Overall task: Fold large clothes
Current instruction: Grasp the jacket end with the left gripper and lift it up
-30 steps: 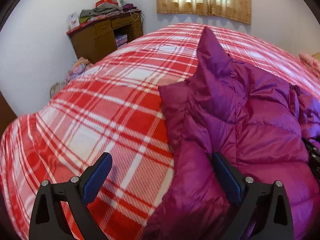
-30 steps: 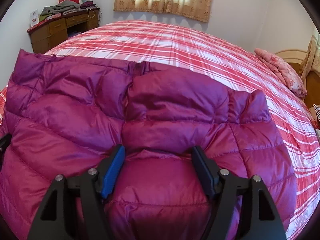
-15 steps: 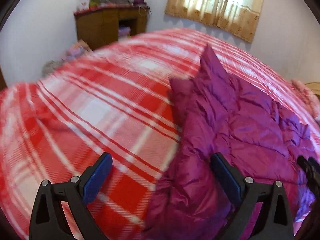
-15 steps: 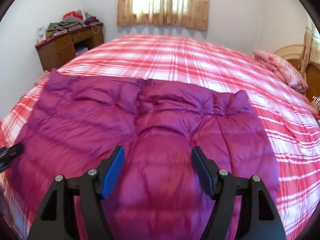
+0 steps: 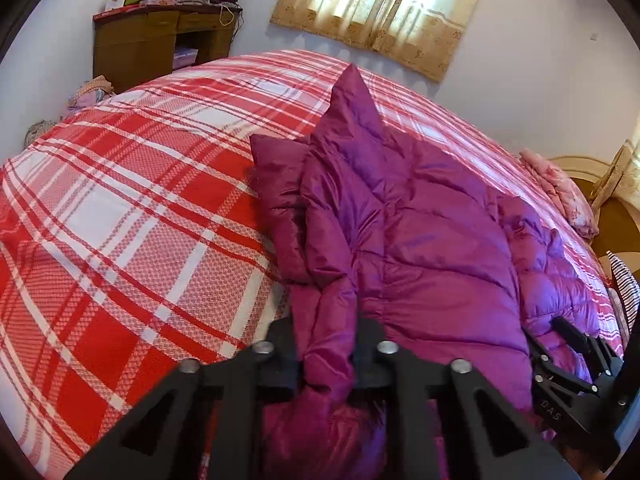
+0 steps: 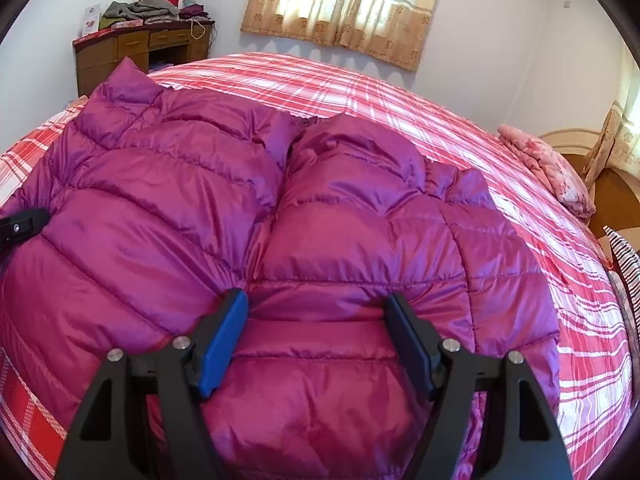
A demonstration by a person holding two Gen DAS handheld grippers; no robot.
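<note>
A large magenta down jacket [image 6: 280, 208] lies spread across a bed covered in a red and white plaid blanket [image 5: 120, 208]. The jacket is puffy, stitched in horizontal quilted bands, and it fills most of the right wrist view.

The left gripper [image 5: 326, 344] has just been closing, and its jaws are now pressed nearly together, pinching a raised ridge of the jacket's near edge between them. To the left of these jaws is bare blanket; to their right and ahead the jacket runs away up the bed, with one pointed corner of fabric standing up at the far end.

The right gripper [image 6: 316, 320] has its jaws spread wide, one blue pad and one black pad pressing down into the jacket so that a padded band bulges between them. The pads do not appear to be squeezing that band, so it looks ready to grip rather than gripping. Beyond these jaws two padded panels meet along a seam down the middle.

As a judgement, the fold is at its very beginning. The garment looks laid out roughly flat, with only one corner secured. What seems left is closing the right jaws on the near edge, lifting it, carrying it over, and then any further folds and smoothing.
</note>
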